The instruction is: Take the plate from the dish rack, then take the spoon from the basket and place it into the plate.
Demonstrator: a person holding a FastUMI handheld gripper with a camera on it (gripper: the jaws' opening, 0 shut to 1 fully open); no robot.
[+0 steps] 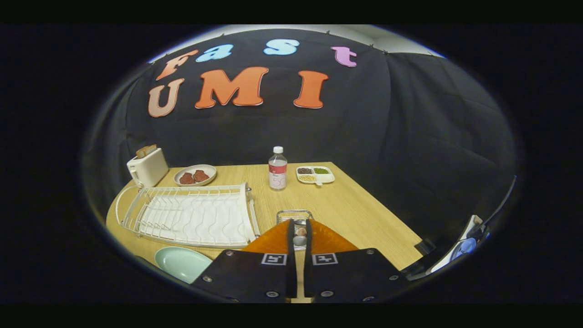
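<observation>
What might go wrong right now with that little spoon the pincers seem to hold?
The gripper has its orange fingers nearly closed around the small metal spoon above the wire basket. The hold looks slim, so the spoon may slip or twist. The pale green plate sits off to the side near the table's edge, so the spoon may miss it.

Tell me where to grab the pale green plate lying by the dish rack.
Probably grip the pale green plate by its rim on the side toward the claw, coming in low. It lies flat on the table, so only the rim offers an edge, and the dish rack blocks the far side. The claw's fingers are nearly together at the wire basket, something small and shiny between them.
</observation>
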